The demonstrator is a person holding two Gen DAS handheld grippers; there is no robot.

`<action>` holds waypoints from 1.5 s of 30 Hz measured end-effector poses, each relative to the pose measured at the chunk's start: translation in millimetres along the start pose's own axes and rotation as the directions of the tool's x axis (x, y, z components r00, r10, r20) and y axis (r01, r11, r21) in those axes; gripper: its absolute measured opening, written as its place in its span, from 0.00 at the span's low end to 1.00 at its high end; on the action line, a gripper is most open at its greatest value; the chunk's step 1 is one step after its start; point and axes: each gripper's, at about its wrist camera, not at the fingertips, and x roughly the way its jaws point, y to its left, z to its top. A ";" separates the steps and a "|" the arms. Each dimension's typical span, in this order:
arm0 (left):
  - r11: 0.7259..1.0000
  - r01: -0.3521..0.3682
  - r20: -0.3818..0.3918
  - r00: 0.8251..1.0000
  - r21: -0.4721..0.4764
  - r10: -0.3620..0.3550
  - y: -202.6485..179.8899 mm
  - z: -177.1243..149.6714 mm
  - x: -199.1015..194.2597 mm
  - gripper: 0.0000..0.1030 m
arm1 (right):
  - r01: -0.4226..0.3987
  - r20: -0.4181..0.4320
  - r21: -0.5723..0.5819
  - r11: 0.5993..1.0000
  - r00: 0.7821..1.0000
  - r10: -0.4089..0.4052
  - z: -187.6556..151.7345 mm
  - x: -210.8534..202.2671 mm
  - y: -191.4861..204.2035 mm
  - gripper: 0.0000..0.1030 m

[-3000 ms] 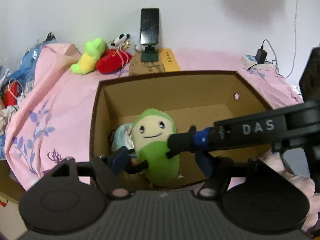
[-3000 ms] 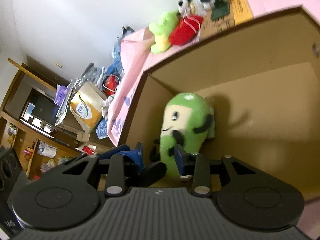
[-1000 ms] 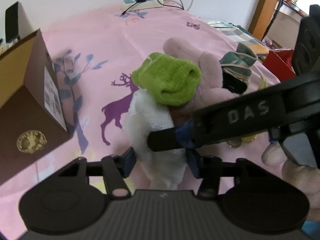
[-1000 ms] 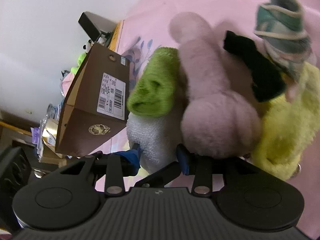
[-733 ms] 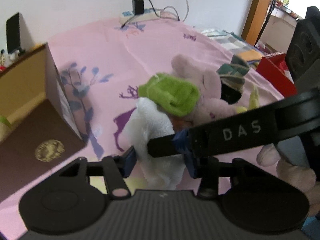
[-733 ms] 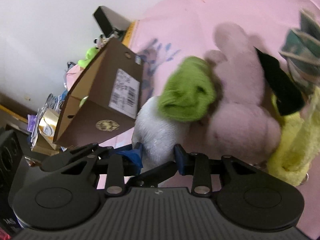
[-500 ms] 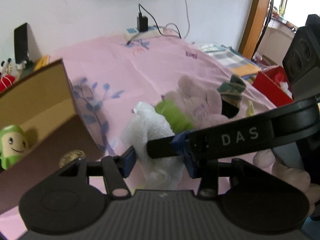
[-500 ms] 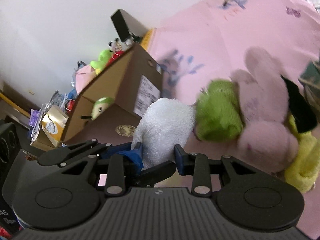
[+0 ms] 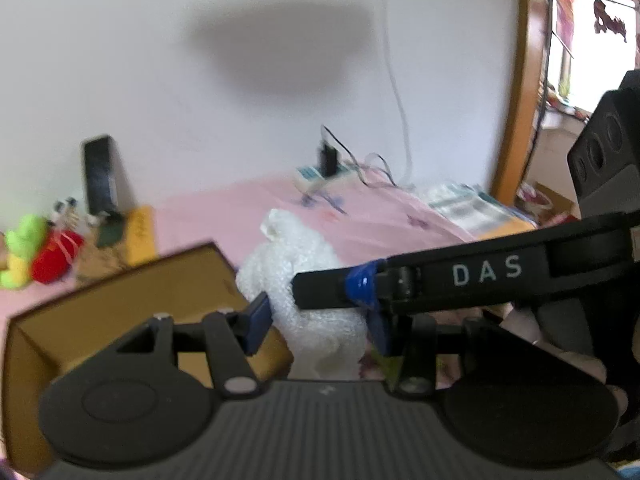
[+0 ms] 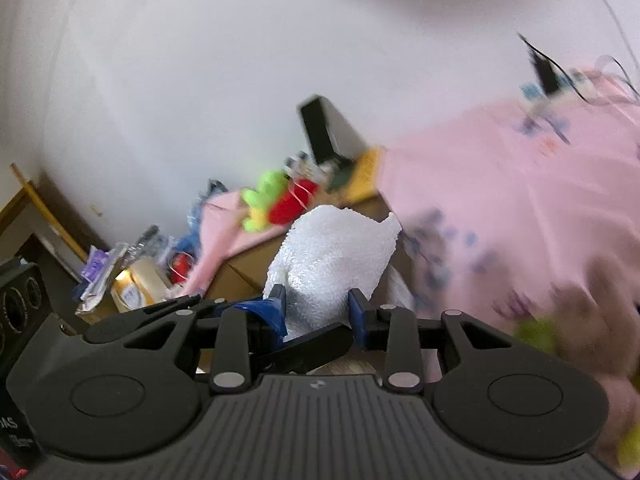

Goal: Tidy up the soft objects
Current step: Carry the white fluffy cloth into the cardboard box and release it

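Reading "DAS" in white capitals along the black arm of the right hand-held gripper (image 10: 318, 312) as it crosses the left wrist view — that is the only writing legible here. Both it and the left hand-held gripper (image 9: 320, 322) are clamped on one white plush toy (image 9: 308, 280), a nubbly, terry-like lump with a small pointed ear at its top, squeezed narrow between the blue pads. The toy hangs in the air above the pink bedspread (image 9: 380, 224), just beside the open cardboard box (image 9: 120, 300) — blur hides finer detail.
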 end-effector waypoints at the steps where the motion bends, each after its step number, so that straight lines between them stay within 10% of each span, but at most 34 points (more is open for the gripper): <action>1: 1.000 -0.014 0.013 1.000 -0.003 0.014 7.4 2.4 -3.9 0.44 | -0.014 0.009 -0.015 1.000 1.000 0.014 3.9 6.6 6.9 0.16; 23: 0.922 -0.305 -0.164 0.948 -0.237 0.272 190.5 -69.9 -11.1 0.46 | -0.153 -0.191 -0.209 0.966 0.975 0.113 -37.0 197.0 110.9 0.16; 45: 0.940 -0.251 -0.173 0.961 -0.232 0.214 179.7 -75.3 -45.0 0.68 | -0.153 -0.234 -0.080 0.985 0.964 0.130 -46.2 174.8 111.4 0.20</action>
